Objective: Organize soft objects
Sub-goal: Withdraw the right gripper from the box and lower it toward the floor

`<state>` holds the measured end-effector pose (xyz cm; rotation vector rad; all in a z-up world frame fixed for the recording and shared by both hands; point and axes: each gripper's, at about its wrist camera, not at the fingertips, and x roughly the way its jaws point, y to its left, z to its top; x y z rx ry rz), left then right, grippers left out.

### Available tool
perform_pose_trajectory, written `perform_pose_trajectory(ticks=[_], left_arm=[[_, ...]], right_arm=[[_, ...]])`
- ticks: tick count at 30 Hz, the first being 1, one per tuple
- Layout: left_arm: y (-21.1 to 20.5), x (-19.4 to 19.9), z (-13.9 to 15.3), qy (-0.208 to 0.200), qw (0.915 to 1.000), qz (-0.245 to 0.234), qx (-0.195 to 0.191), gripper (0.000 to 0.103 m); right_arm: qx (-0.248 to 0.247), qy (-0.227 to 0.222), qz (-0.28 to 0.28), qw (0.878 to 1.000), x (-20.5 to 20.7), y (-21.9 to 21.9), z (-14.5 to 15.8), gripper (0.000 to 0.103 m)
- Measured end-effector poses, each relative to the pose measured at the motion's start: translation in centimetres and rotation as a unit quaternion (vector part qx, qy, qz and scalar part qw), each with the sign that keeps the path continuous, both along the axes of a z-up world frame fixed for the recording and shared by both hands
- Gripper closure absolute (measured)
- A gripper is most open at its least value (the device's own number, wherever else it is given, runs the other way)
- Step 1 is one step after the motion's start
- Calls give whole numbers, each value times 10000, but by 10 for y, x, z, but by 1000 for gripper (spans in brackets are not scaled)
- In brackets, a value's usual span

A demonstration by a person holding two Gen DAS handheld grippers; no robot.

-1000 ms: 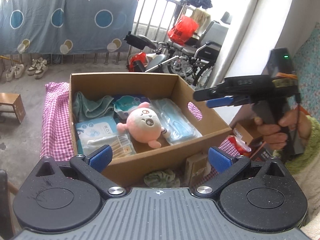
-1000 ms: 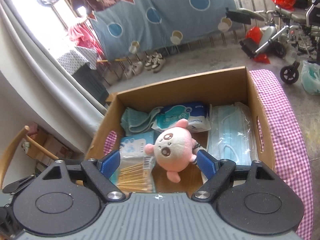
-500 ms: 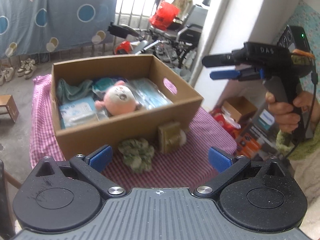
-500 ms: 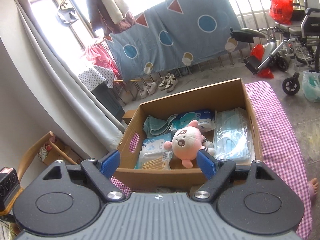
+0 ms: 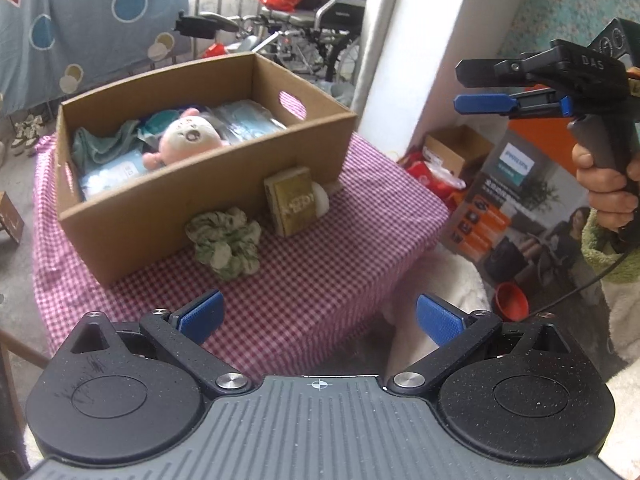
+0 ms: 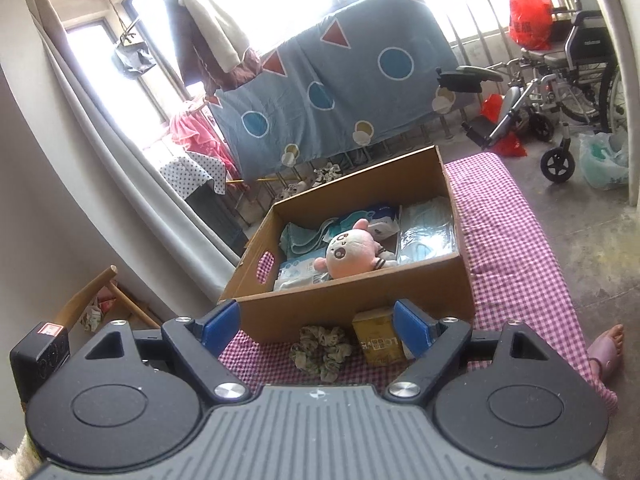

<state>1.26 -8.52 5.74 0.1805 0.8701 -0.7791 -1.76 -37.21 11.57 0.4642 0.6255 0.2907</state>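
A cardboard box (image 5: pixel 200 196) (image 6: pixel 352 308) stands on a pink checked cloth. In it lie a pink plush toy (image 5: pixel 188 138) (image 6: pixel 352 250), a green towel (image 5: pixel 104 146), mask packs (image 6: pixel 428 232) and tissue packs. In front of the box lie a green patterned scrunchie (image 5: pixel 224 242) (image 6: pixel 320 350) and a small gold box (image 5: pixel 292 200) (image 6: pixel 378 340). My left gripper (image 5: pixel 318 318) is open and empty, held back from the table's near edge. My right gripper (image 6: pixel 318 324) is open and empty, above the near edge; it also shows in the left wrist view (image 5: pixel 480 88).
The checked table (image 5: pixel 320 264) (image 6: pixel 516 264) drops off at the right to boxes and a red bowl (image 5: pixel 510 300) on the floor. A wheelchair (image 6: pixel 560 88) and a hanging blue sheet (image 6: pixel 340 80) stand behind. A wooden chair (image 6: pixel 100 296) is at left.
Both grippers have pulled back and up from the box. The scrunchie and the gold box in front of the box have come fully into view. Both stay open.
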Motion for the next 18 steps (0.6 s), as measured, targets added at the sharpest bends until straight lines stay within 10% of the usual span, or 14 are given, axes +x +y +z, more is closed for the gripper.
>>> perform_pose_trajectory(ticks=[10,14,18], left_arm=[[10,-5,-28,121,9996,191,176,0],[25,8,-29,67,9991,413,29,0],[38,19,-28,32,9972,726,-163,0]], right_arm=[[581,1317,792,9864,-33,43,-112,28],[761,2525,528,9632,-16,72,-203,38],[1575,3928,-133,9059,8,89,-307,47]])
